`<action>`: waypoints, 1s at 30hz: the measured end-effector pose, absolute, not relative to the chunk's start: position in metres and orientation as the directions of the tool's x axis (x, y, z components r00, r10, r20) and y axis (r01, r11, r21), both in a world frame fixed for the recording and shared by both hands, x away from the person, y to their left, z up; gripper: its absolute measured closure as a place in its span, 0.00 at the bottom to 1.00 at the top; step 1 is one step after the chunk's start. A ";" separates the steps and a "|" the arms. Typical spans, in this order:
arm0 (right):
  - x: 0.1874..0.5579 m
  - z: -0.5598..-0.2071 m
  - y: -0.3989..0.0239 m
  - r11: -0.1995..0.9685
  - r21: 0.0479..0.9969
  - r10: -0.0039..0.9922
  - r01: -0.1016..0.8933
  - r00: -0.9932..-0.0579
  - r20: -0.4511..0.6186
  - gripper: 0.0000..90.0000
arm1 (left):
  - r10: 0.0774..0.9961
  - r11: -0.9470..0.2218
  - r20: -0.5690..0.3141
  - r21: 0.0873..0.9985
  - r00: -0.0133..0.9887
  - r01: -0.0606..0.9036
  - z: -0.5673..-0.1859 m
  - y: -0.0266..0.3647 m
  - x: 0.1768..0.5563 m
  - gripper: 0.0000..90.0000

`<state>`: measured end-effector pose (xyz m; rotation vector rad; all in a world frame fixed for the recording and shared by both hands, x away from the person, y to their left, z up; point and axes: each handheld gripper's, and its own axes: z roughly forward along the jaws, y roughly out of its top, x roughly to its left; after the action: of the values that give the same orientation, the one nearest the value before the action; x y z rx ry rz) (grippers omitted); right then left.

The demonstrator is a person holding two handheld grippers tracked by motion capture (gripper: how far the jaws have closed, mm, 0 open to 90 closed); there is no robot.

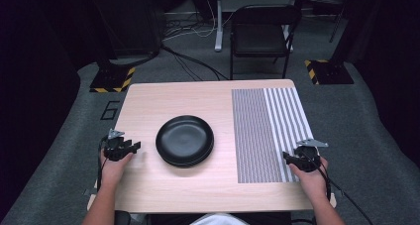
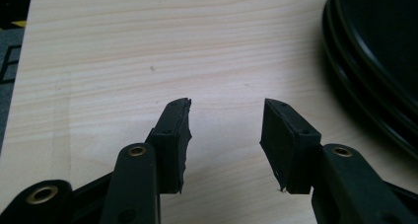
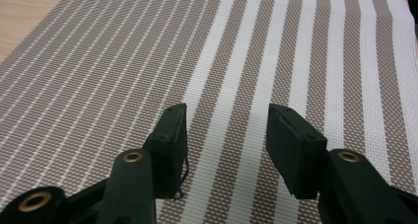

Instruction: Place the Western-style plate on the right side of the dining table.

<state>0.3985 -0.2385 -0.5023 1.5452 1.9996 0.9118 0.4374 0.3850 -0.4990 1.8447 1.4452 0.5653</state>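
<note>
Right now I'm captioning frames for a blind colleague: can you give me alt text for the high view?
A person's two hands rest grippers on a light wooden table: the left gripper beside a stack of black plates, the right gripper on a striped placemat. A folding chair stands beyond the table.

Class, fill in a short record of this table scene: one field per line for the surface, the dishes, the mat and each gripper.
surface: light wooden table
dishes: stack of black plates, near the table's middle, on bare wood
mat: striped placemat, covering the right part, nothing on it
left gripper: open, empty, beside the plates
right gripper: open, empty, over the placemat's near corner
</note>
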 end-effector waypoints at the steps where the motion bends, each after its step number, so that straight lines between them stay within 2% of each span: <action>1: 0.398 -0.500 -0.236 0.162 0.734 0.961 0.660 -0.275 0.036 0.56 | 0.955 -0.124 -0.082 0.762 0.285 0.635 -0.497 0.383 0.437 0.59; 6: 0.399 -0.489 -0.231 0.176 0.722 0.953 0.669 -0.299 0.045 0.59 | 0.951 -0.149 -0.063 0.764 0.303 0.628 -0.484 0.375 0.434 0.57; 17: 0.409 -0.453 -0.218 0.168 0.757 0.936 0.632 -0.344 0.079 0.65 | 0.936 -0.116 -0.129 0.767 0.328 0.632 -0.468 0.365 0.429 0.61; 21: 0.412 -0.446 -0.213 0.158 0.766 0.932 0.623 -0.350 0.092 0.67 | 0.933 -0.106 -0.140 0.771 0.330 0.628 -0.460 0.364 0.429 0.62; 24: 0.415 -0.439 -0.207 0.154 0.768 0.928 0.621 -0.359 0.104 0.73 | 0.929 -0.091 -0.158 0.778 0.334 0.622 -0.450 0.365 0.428 0.62; 30: 0.420 -0.431 -0.197 0.154 0.772 0.917 0.616 -0.380 0.120 0.74 | 0.921 -0.075 -0.181 0.787 0.345 0.613 -0.438 0.363 0.425 0.63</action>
<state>0.4199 -0.1967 -0.4310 1.4640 2.0595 1.0879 0.4254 0.3633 -0.4377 1.7834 1.3602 0.4705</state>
